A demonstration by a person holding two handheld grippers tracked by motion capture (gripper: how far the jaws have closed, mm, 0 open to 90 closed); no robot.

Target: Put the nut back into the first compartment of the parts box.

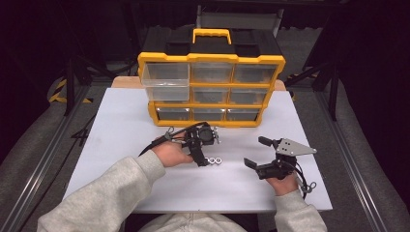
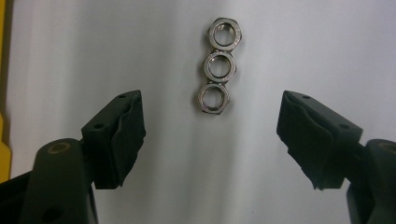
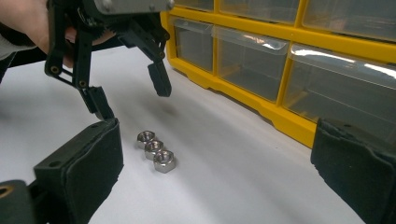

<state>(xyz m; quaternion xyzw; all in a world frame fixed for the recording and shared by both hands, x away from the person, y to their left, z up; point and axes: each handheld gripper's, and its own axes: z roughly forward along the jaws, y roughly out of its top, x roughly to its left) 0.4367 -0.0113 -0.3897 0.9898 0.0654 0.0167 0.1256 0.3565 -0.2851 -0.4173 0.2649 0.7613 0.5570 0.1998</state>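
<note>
At 6 o'clock from the yellow drawer cabinet, 3 steel nuts lie touching in a row on the white table. Just above them the left gripper hangs with jaws apart, nothing between them. Closing off-centre could nudge the row and scatter it, or pinch 2 nuts together. At 3 o'clock the right gripper waits, jaws apart and empty.

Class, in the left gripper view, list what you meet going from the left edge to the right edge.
Yellow edge of the organiser → left jaw's black pad → column of three steel nuts on the white table → right jaw's black pad.
</note>
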